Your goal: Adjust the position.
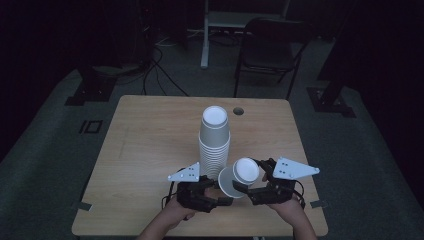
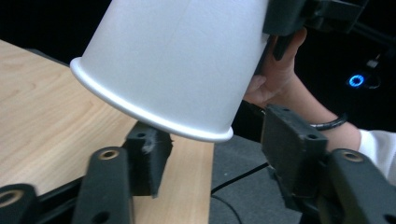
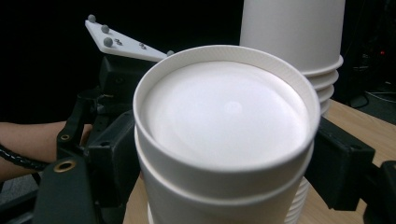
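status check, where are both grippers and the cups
Right gripper shut on nested cups, held tilted. Left gripper fingers straddle the cups' rim, not pressing. Tall cup stack stands close behind on the table.

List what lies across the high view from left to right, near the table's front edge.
Left gripper → held paper cups → right gripper; the tall cup stack stands farther back on the table.
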Demonstrator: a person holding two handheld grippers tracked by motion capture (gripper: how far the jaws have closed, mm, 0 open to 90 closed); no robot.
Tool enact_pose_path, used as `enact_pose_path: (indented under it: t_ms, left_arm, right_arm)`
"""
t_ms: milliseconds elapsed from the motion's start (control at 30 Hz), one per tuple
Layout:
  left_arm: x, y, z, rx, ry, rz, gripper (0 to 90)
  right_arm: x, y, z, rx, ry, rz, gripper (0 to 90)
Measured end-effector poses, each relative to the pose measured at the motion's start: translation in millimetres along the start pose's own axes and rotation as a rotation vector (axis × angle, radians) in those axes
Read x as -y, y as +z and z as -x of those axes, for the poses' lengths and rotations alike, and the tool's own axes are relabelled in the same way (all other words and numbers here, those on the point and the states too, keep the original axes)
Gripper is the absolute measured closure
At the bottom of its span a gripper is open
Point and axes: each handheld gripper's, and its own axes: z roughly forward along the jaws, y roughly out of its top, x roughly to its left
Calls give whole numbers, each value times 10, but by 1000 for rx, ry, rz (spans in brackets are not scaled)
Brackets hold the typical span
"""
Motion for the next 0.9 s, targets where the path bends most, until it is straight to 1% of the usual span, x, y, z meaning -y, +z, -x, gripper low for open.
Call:
enact_pose_path:
  t_ms: [33,67,100,200,233,300,367,400,433,500,533,567,600,633,667,700,733,767,800,833,867,900]
  left_arm:
    - [0,-1,1,3,9,-4,475]
    - [4,-1,6,-3,17,-7,486]
    - [8,0,5,0,24,-11,518]
    - [30,5,0,9,27,-7,572]
    - [38,3,-9,20,24,2,575]
    - [56,-3,-25,34,11,28,629]
    - [70,-22,-45,49,-4,57,646]
    - [75,-36,-56,48,-7,72,685]
    - [76,-46,-64,59,-12,75,705]
    - [81,-67,-65,59,-2,89,740]
    - [82,-81,-70,72,0,95,772]
    - [84,-96,-69,72,10,104,799]
    - [82,-103,-63,75,22,102,809]
    - [83,-106,-58,88,32,102,819]
    - [84,-108,-48,84,46,106,827]
    - [84,-107,-45,99,51,103,831]
    - [84,-108,-36,106,61,105,841]
    - [84,-108,-33,108,61,108,843]
    - [84,-110,-30,117,69,106,849]
    - [86,-113,-23,110,82,108,851]
    - [86,-116,-27,118,78,105,851]
    - [87,-122,-26,122,88,104,854]
  right_arm:
    - [-1,-2,3,0,1,0,210]
    - [-3,-4,7,-2,3,-1,210]
    - [-5,-6,8,-3,3,-3,210]
    - [-10,-5,6,-5,2,-9,210]
    - [-12,-3,5,-7,-1,-8,210]
    - [-15,-3,-1,-12,0,-9,210]
    - [-20,-2,-5,-13,-2,-12,210]
    - [-22,-2,-6,-19,-2,-10,210]
    - [-25,0,-10,-14,-5,-12,210]
    - [-25,-2,-1,-21,0,-14,210]
    - [-25,-5,4,-19,1,-13,210]
    - [-24,-12,14,-24,5,-13,210]
    - [-24,-19,21,-26,10,-12,210]
    - [-22,-20,28,-32,14,-11,210]
    - [-20,-22,32,-46,21,-7,210]
    - [-20,-25,31,-49,24,-5,210]
    - [-20,-25,37,-61,28,-5,209]
    - [-19,-26,43,-73,35,-2,208]
    - [-18,-27,45,-76,39,0,207]
    - [-19,-26,47,-86,42,-1,206]
    - [-21,-25,43,-86,39,-2,206]
    - [-25,-21,41,-89,38,-6,206]
